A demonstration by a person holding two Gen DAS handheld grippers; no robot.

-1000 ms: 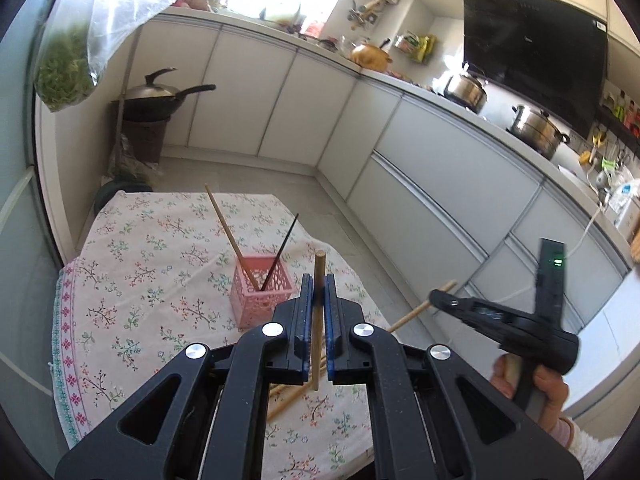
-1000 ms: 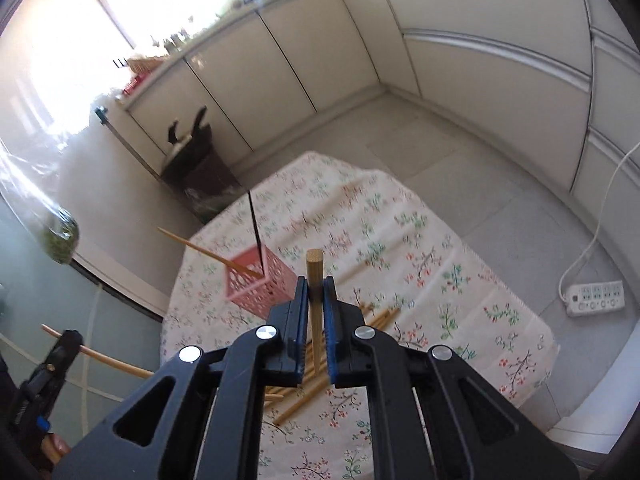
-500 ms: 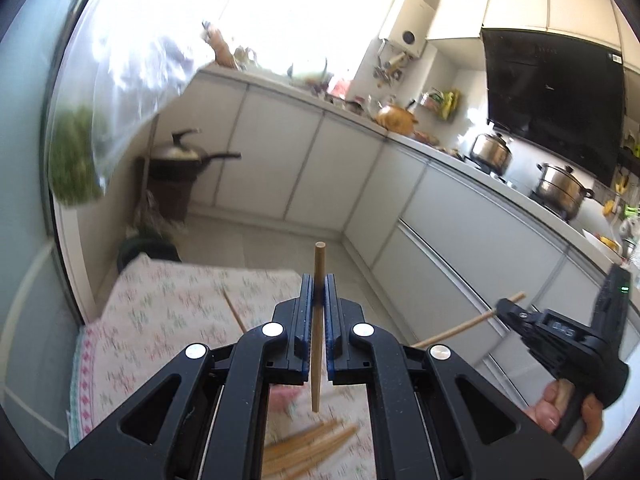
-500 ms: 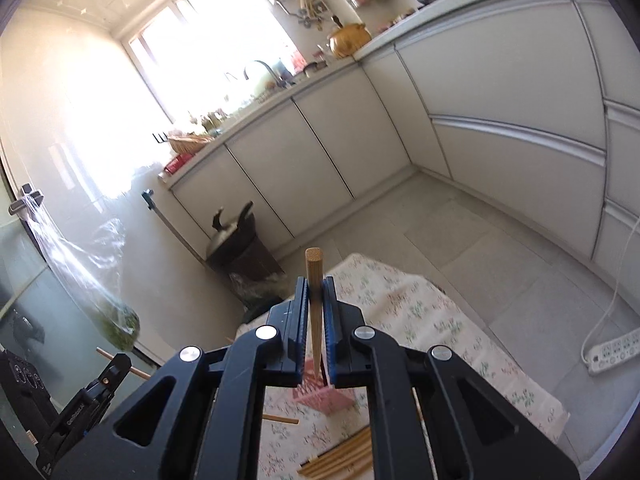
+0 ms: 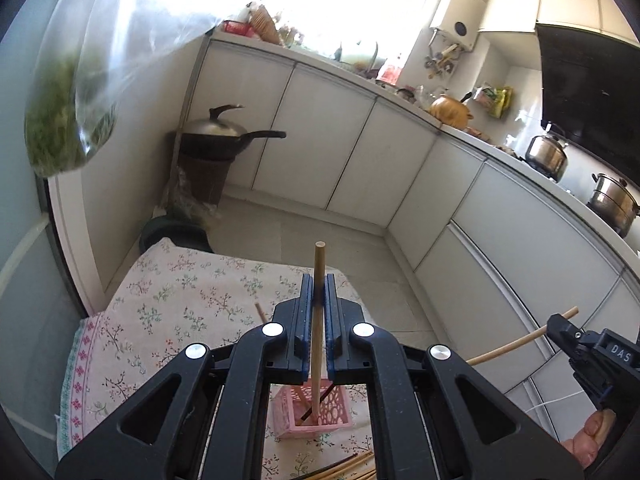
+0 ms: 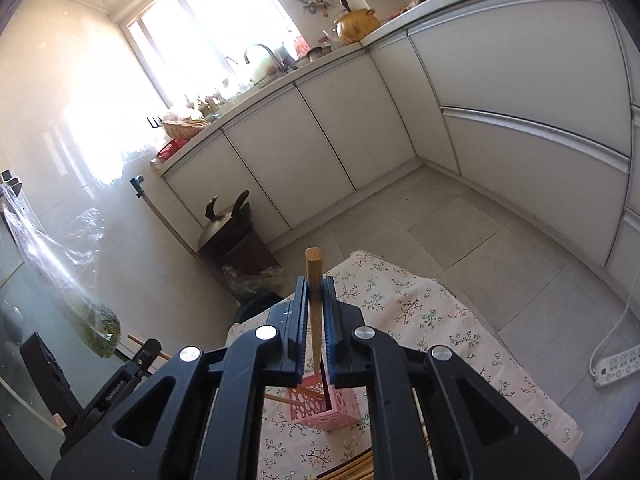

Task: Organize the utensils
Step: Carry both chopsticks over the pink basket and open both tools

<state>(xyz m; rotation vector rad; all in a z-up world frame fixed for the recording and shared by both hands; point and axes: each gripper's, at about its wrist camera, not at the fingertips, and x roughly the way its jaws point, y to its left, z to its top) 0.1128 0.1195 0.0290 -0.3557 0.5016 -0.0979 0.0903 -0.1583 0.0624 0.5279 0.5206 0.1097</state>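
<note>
My left gripper (image 5: 315,300) is shut on a wooden chopstick (image 5: 318,264), held upright with its lower end over the pink holder basket (image 5: 316,412). A dark chopstick (image 5: 320,400) leans in that basket. My right gripper (image 6: 315,304) is shut on another wooden chopstick (image 6: 314,272), upright above the same pink basket (image 6: 324,408). The right gripper also shows at the right edge of the left wrist view (image 5: 560,326), the left gripper at the lower left of the right wrist view (image 6: 150,350). Loose chopsticks (image 5: 352,466) lie on the cloth near me.
The small table has a floral cloth (image 5: 172,308). A wok on a stand (image 5: 216,136) is beyond it by the white cabinets (image 5: 328,140). A plastic bag of greens (image 5: 60,120) hangs at left. A power strip (image 6: 616,364) lies on the floor.
Both grippers have dropped and come closer to the basket, which now sits right under the jaws in both views. Both chopsticks stay gripped and upright.
</note>
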